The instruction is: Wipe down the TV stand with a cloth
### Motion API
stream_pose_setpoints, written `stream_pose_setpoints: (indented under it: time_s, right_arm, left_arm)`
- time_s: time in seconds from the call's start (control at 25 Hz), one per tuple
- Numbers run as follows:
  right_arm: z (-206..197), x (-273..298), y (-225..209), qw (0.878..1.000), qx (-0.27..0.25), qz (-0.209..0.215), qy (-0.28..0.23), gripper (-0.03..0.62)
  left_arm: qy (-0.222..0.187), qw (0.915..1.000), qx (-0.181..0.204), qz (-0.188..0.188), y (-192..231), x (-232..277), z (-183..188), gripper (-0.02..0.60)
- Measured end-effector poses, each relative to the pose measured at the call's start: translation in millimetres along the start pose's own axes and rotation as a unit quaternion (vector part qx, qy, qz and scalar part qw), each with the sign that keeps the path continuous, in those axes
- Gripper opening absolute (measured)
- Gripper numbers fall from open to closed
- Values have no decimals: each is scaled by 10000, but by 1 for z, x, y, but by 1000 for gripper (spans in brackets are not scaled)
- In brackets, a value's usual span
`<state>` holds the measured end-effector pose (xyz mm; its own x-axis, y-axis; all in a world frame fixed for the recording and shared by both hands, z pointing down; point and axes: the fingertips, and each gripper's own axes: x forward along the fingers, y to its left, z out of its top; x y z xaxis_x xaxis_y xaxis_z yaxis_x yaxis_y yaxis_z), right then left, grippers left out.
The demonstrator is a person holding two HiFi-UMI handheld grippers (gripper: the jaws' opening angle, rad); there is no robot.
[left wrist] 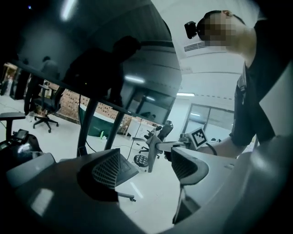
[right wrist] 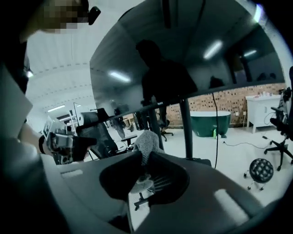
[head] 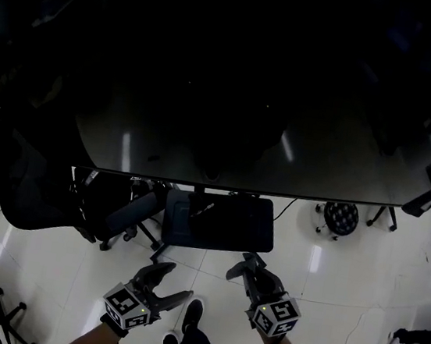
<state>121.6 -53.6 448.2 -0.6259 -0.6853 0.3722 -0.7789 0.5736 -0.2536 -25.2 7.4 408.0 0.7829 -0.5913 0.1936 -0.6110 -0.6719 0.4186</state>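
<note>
The big dark TV screen [head: 230,122] fills the head view, with the stand's flat black base [head: 221,221] on the white floor under it. In front of the base, my right gripper [head: 240,270] is shut on a grey cloth. In the right gripper view the cloth [right wrist: 147,142] sticks up from between the jaws of the right gripper [right wrist: 145,161], before the stand's black post [right wrist: 187,130]. My left gripper [head: 173,284] hangs open and empty beside it. The left gripper view shows the left gripper [left wrist: 146,167] with jaws apart, the stand's legs [left wrist: 88,125] beyond.
A black office chair [head: 21,181] stands at the left of the stand, with a second one [head: 127,215] by the base. A round black dotted object [head: 341,218] sits on the floor to the right. A green tub [right wrist: 208,122] and a brick wall lie far behind.
</note>
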Motion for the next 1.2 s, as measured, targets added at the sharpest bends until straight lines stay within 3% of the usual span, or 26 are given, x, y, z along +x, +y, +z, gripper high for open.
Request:
stream_pose_setpoints:
  time_s: [0.28,0.64,0.92,1.2]
  right_arm:
    - [56,-107,104,9968,-97,100,-785,44]
    - [68,-236,208,9929,-273,57,-1152,44]
    - [56,-305,239,9924,-212,45,-1212,44]
    - [40,-348,248,9914,-244,309,-1251,43]
  left_arm:
    - [-440,9979,465,-30,-81,-96,27,375]
    - [-762,9941,764,-72,-183,-203,27,376]
    - [-848,9930,820,-50,-235,-233,17,376]
    - [-968,9921,792,126,-276,-241,9,375]
